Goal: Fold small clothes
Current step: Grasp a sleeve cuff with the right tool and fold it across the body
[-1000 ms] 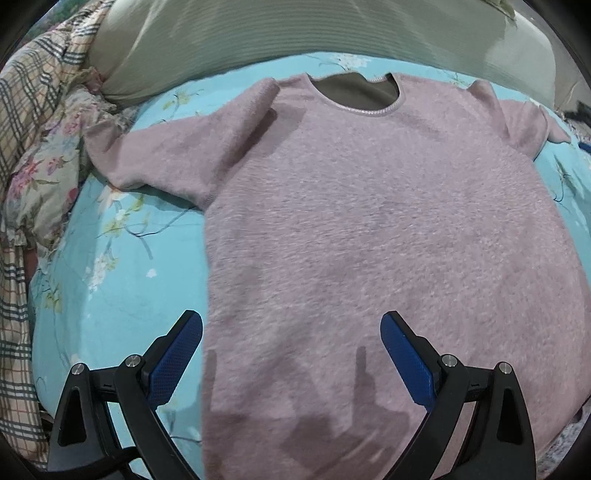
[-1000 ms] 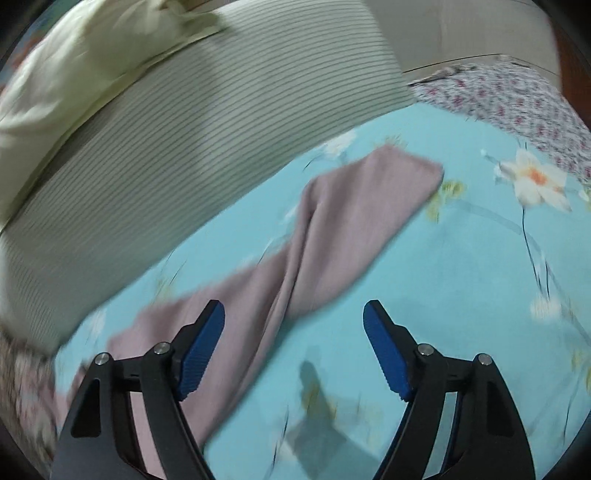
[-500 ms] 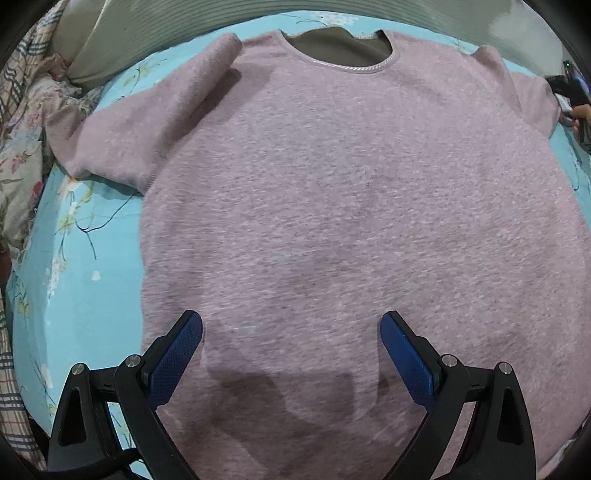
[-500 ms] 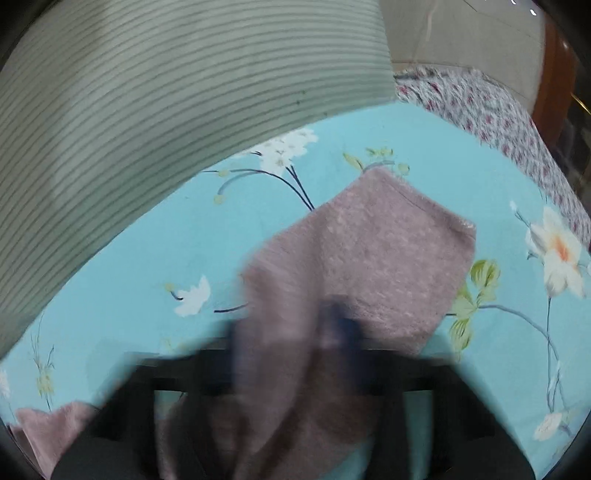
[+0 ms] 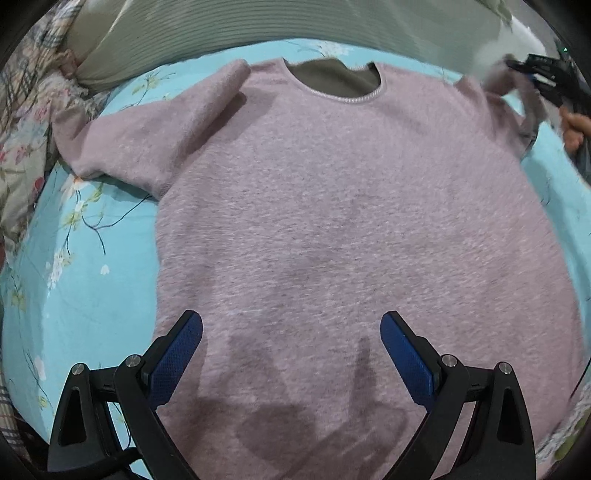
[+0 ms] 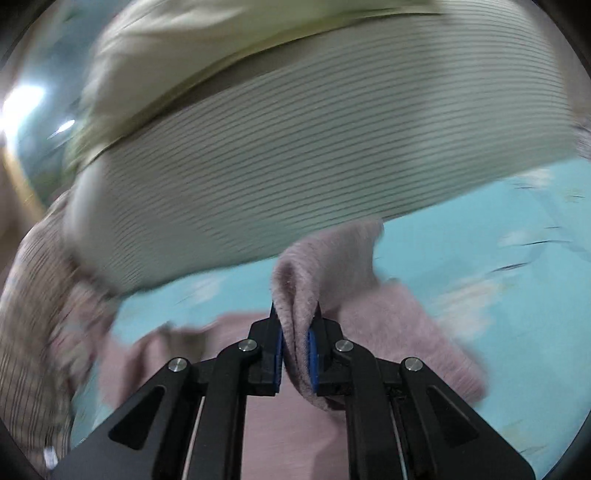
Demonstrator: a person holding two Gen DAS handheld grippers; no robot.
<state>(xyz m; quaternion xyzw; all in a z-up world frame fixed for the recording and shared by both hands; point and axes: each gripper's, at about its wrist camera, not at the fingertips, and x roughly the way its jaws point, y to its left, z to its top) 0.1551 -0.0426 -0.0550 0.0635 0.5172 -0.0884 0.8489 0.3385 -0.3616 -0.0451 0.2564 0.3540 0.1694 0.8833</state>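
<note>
A fuzzy mauve sweater [image 5: 343,221] lies flat, front up, on a turquoise floral bedsheet [image 5: 74,280], neckline toward the pillows. My left gripper [image 5: 291,343] hovers open over the sweater's lower part, nothing between its blue pads. My right gripper [image 6: 295,350] is shut on the sweater's right sleeve [image 6: 325,273], the cuff bunched and lifted between the pads. In the left wrist view that right gripper [image 5: 535,79] appears at the far right with a hand [image 5: 572,127] behind it, holding the raised sleeve [image 5: 506,77]. The left sleeve [image 5: 140,136] lies spread out.
A striped greenish pillow [image 5: 221,33] lies beyond the neckline, seen large in the right wrist view as the striped pillow [image 6: 295,158]. Plaid and floral bedding [image 5: 22,122] is heaped along the left edge. Bare sheet shows left of the sweater.
My right gripper closed on the right sleeve's cuff and lifted it off the sheet, swinging sideways. My left gripper drifted slightly over the sweater and stays open.
</note>
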